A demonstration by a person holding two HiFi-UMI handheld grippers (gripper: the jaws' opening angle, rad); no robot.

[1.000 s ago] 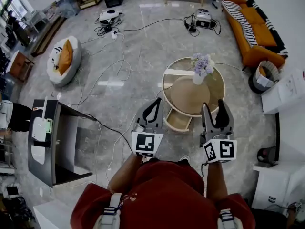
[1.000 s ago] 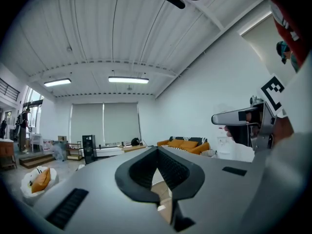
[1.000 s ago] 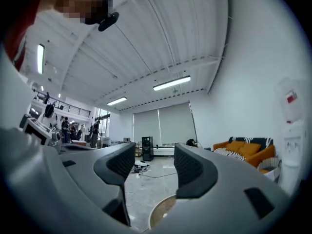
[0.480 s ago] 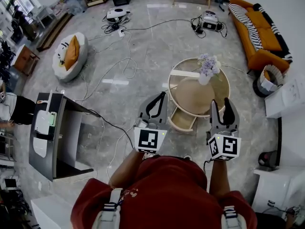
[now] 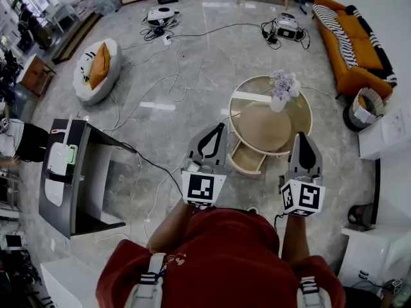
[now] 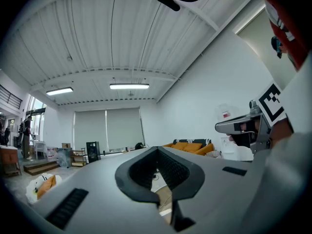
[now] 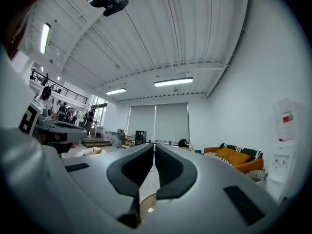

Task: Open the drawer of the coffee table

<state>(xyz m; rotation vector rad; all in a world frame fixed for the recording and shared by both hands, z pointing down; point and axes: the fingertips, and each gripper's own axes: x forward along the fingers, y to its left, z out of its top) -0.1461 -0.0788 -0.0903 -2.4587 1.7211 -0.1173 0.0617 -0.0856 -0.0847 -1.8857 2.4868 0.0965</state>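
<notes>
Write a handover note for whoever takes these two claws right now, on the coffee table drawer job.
Left claw: shut, empty, held level beside the table.
Right claw: shut, empty, held level by the table's near edge.
Things: the round coffee table has a flower vase on top. Its drawer sticks out toward the person, between the two claws.
Done: the drawer stands open, and neither claw grips it.
Left: probably nothing. Just check the drawer is out as far as wanted.
</notes>
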